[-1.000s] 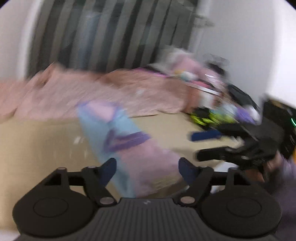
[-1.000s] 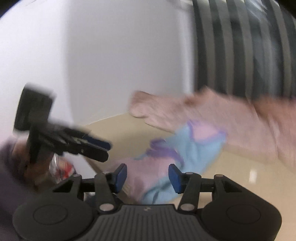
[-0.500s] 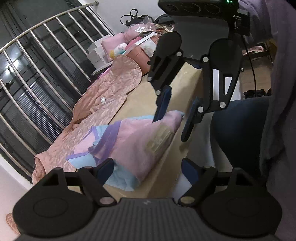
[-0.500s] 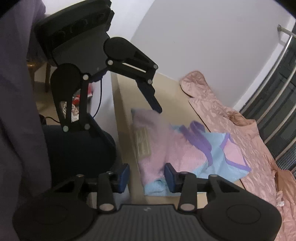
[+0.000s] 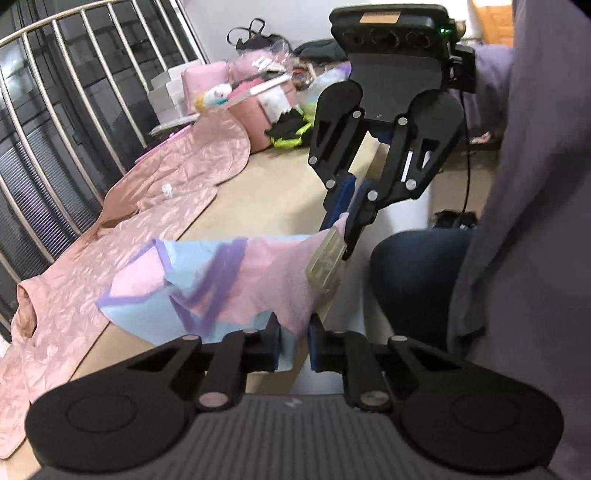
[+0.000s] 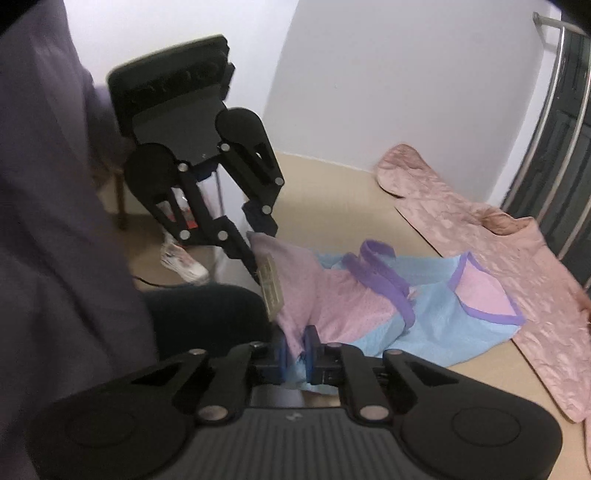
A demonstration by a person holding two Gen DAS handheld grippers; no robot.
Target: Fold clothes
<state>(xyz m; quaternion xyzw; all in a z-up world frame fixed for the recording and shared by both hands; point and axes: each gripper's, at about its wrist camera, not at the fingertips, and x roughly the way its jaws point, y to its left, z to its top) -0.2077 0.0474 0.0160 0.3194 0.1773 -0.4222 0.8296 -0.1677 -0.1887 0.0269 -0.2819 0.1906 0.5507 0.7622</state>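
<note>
On the beige table (image 5: pixel 266 192), both hand-held grippers' closing jaws pinch the garment's (image 5: pixel 258 280) near edge.

- Home room, lived-in: pink quilted blanket (image 5: pixel 155 206) lying at 10 o'clock
- Barred window (image 5: pixel 55 122) standing behind
- Bags and boxes (image 5: pixel 236 96) piling up at 12 o'clock

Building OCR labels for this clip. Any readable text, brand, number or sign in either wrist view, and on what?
None readable.
Beige patch on the pink and blue garment: marks blurred, unreadable.
Orange sticker on the right gripper's housing: print too small.
Small mark on the ribbed gripper base: a logo, no letters.
</note>
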